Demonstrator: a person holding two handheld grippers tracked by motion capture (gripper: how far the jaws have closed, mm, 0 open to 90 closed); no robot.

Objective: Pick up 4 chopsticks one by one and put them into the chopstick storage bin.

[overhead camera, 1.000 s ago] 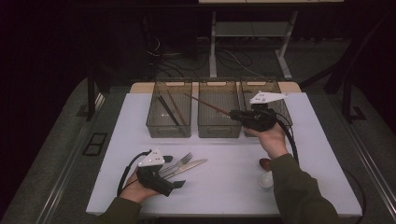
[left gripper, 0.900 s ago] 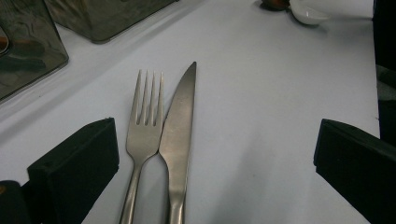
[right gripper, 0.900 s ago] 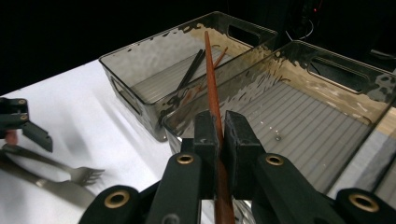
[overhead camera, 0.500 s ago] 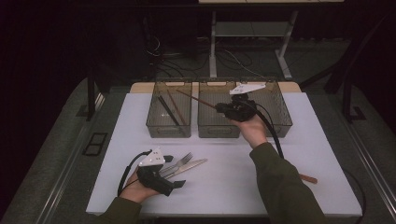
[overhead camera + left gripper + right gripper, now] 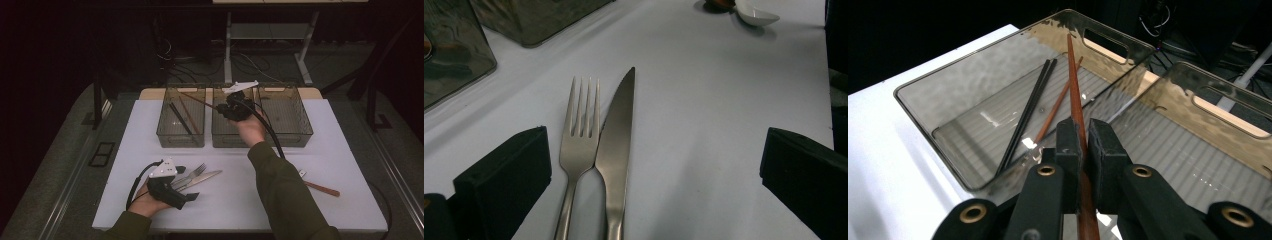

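over the left bin (image 5: 973,100), the right gripper (image 5: 1084,135) clamps a brown chopstick (image 5: 1074,80): light, stiff, slippery, best pinched mid-shaft.

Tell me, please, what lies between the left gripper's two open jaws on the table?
A fork and a knife lie side by side there, in the left gripper view.

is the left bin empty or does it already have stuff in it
Not empty. The left bin already holds a pair of black chopsticks and one brown chopstick lying on its floor.
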